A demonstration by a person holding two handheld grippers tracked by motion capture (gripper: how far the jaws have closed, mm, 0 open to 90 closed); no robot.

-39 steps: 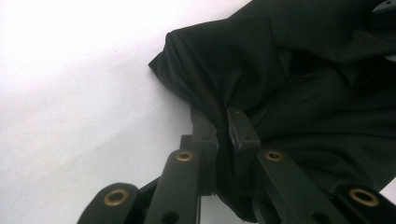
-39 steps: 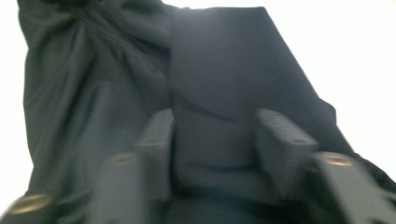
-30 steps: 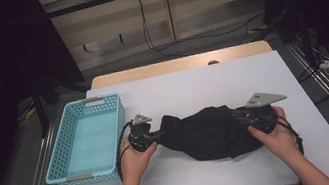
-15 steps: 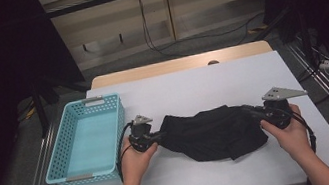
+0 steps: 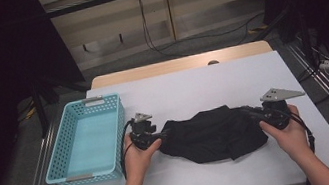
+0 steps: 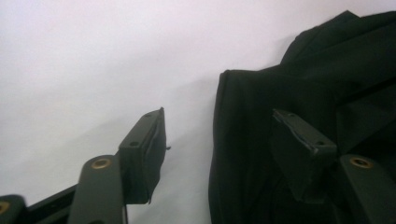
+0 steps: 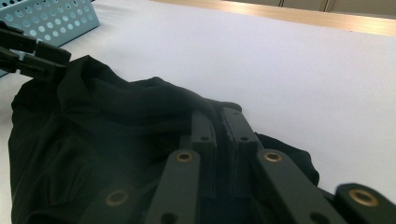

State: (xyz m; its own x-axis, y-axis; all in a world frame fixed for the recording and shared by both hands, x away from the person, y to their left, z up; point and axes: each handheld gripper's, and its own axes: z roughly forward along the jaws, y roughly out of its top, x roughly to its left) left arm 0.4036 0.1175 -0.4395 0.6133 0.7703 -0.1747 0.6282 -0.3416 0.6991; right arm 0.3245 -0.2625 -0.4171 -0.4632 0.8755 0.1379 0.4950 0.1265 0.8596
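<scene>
Turquoise basket point(image 5: 84, 139) holds nothing; black cloth point(image 5: 212, 134) lies between the just-opened left hand-held gripper point(image 6: 217, 140) and the right hand-held gripper point(image 7: 219, 135), which clamps it.

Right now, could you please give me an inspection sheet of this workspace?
Surface: white table, wooden strip along its far edge.
Job's things: black garment bunched at the table's near middle.
Clutter: blue basket at the left, nothing seen inside.
Grippers: left gripper has just been opening, one jaw over the cloth edge, not pinching; right gripper shut on the garment.
Cables: one trails from each gripper; more lie on the floor.
Surroundings: dark floor, wooden panels behind.
</scene>
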